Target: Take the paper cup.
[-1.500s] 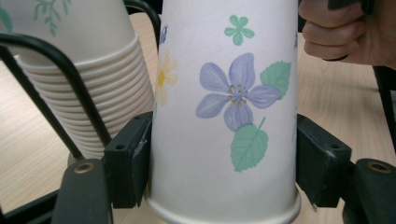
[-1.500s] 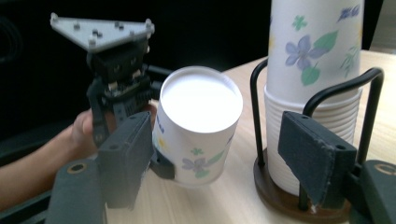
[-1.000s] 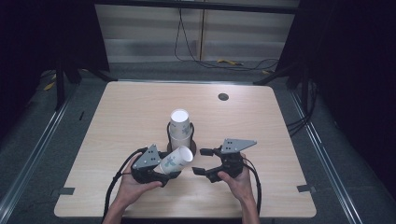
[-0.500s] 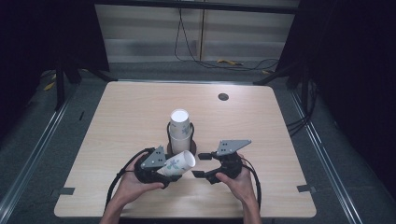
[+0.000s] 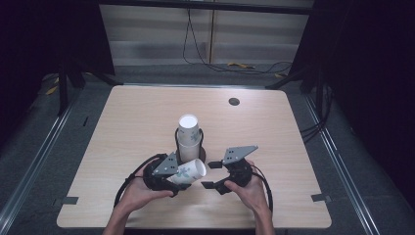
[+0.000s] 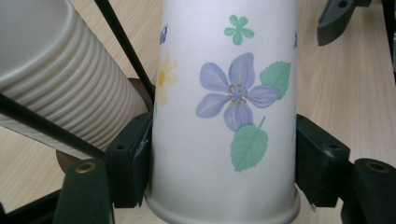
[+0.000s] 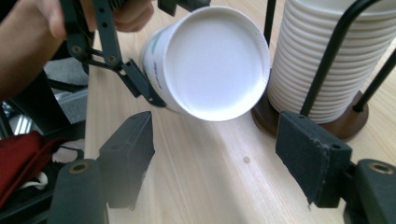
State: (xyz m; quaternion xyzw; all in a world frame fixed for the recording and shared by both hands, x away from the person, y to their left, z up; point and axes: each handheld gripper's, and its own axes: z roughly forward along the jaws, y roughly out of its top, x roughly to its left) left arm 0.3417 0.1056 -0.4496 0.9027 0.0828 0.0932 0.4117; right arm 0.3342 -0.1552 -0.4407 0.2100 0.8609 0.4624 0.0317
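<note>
Gripping a white flower-printed paper cup (image 6: 226,116) sideways, the left claw (image 5: 182,172) is clamped on its wall. Right claw (image 5: 209,175) gapes wide, empty, just beyond the rim — handover pending. Ribbed white cup stack (image 5: 189,132) in its black wire holder stands just behind both.

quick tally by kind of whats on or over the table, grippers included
grippers: 2 (left gripper, right gripper)
loose floral paper cup: 1
stack of cups in its holder: 1
cup holder: 1
total: 5
</note>
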